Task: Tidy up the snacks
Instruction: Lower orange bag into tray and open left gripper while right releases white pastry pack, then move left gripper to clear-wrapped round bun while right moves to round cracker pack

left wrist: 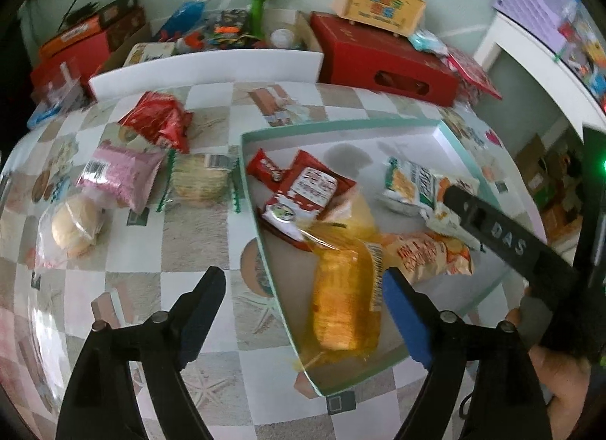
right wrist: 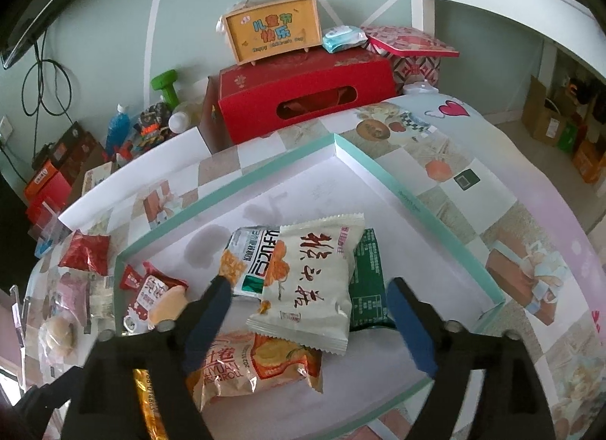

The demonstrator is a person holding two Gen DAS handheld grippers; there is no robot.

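Yellow cake packet (left wrist: 342, 300) lengthwise in tray (left wrist: 341, 125), left tongs (left wrist: 303, 284) and right tongs (right wrist: 308, 294) agape, empty

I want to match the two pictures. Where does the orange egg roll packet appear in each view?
Left wrist view: the egg roll packet lies right of centre inside the tray, just beyond the claw's blue right pad.
Right wrist view: the packet lies low and centre-left in the tray, partly under a white packet.
Shared landmark: the red box behind the table.
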